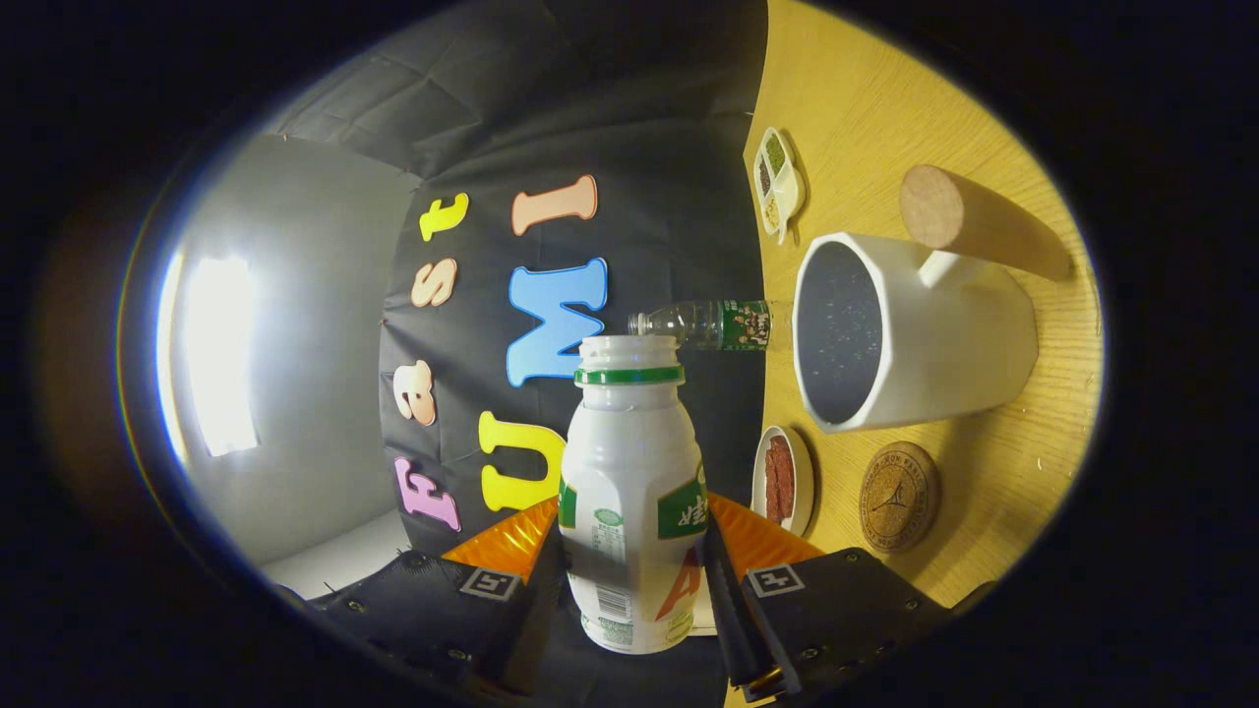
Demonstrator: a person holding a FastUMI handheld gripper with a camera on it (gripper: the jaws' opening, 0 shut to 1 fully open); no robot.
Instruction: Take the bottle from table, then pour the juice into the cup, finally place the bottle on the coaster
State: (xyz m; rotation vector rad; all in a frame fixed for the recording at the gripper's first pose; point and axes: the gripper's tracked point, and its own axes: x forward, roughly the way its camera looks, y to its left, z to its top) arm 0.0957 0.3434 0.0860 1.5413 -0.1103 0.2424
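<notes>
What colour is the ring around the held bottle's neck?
Green, clearest in the gripper view: the ring circles the white bottle clamped between the gripper fingers.

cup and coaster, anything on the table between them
Nothing: in the gripper view, bare table separates the white cup from the round cork coaster. The tool grips the bottle.

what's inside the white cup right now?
The white cup shows a dark, speckled interior; whether liquid is in it can't be told, and its bottom is not discernible. The gripper holds the white bottle, its open mouth short of the cup's rim.
</notes>
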